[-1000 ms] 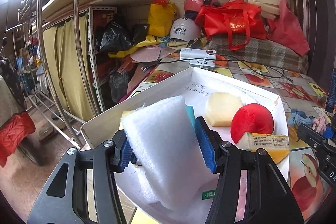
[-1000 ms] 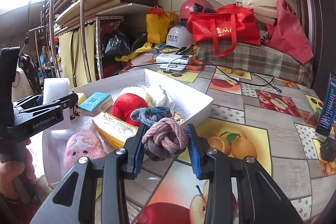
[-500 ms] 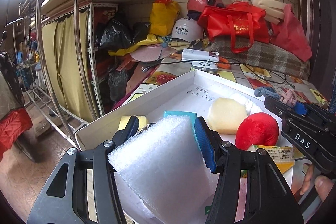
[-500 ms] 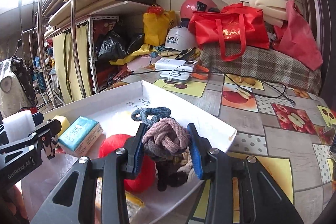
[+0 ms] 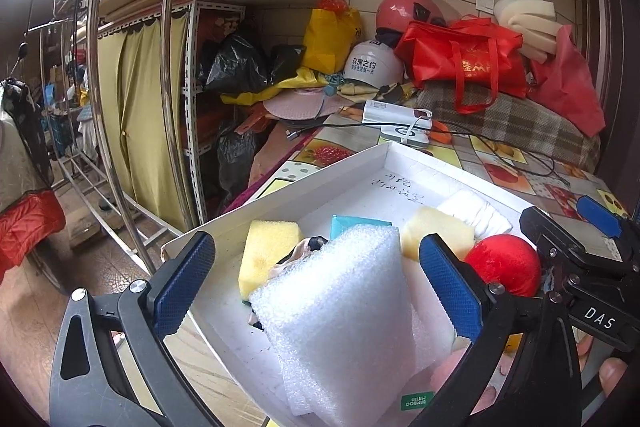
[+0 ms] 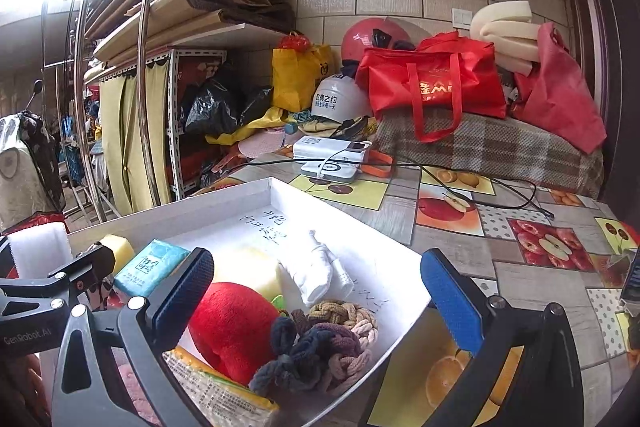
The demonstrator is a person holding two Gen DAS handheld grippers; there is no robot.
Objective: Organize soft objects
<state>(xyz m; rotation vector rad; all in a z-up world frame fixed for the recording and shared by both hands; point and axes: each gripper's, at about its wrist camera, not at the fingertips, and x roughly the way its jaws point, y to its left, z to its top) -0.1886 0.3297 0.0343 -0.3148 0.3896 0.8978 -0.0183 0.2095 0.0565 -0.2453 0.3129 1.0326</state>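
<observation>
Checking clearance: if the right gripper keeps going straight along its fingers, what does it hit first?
Probably the pile of hair ties in the white tray, lying just below the open right gripper. Depth is unclear; the red plush ball sits beside them.

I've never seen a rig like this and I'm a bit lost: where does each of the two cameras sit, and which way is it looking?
Left wrist: on the left gripper, looking along its open fingers at a white foam block over the white tray; the right gripper and fingertips show at right.
Right wrist: on the right gripper, open above the hair ties lying in the tray; the left gripper shows at left.
Shared: tray, red plush ball, wall clutter.
</observation>
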